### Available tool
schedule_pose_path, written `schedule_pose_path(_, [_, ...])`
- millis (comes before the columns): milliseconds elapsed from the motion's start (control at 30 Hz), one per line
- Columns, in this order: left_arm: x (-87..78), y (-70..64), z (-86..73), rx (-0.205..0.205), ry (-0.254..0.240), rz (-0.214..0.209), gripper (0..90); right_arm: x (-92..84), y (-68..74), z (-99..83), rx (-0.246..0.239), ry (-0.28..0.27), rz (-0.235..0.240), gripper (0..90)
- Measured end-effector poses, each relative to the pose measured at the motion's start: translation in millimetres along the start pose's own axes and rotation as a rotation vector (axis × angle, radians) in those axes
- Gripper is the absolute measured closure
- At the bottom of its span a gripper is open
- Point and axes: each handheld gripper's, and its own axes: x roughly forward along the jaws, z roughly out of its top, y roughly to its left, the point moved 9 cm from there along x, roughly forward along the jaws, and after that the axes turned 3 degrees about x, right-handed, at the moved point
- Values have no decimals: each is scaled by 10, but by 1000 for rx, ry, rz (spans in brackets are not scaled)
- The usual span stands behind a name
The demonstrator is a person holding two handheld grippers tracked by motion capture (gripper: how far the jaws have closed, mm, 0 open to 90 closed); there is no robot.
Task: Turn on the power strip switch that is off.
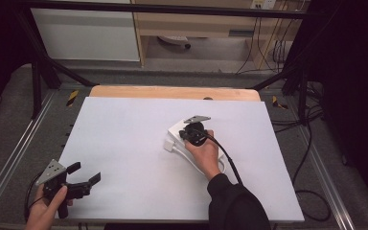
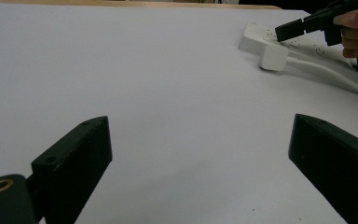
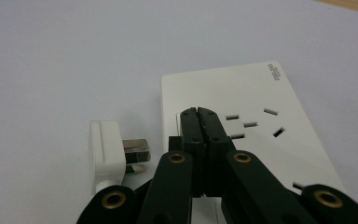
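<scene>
A white power strip lies near the middle of the white table. My right gripper is shut, with nothing between its jaws, and its tips sit over the strip's near sockets. A white plug lies on its side just left of the strip, prongs pointing at it, unplugged. My left gripper is held open at the table's front left corner, over bare table. From there the strip, the plug and the right gripper show far off.
The strip's white cord runs off toward the right hand. A wooden strip borders the table's far edge. Black frame legs and floor cables flank the table.
</scene>
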Motion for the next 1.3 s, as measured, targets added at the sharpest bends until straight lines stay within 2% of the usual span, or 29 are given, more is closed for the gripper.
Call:
schedule_pose_path(33, [0,0,0,0,1,0,60,5,-3,-16,-3,18,-4,900])
schedule_pose_path(533, [-1,2,0,0,1,1,60,7,-3,-9,3,14,2,900])
schedule_pose_path(967, [0,2,1,-1,0,1,60,-63,17,76,-1,-29,12,899])
schedule_pose_path(1300, [0,-3,1,3,1,-3,60,-126,29,150,2,-74,17,796])
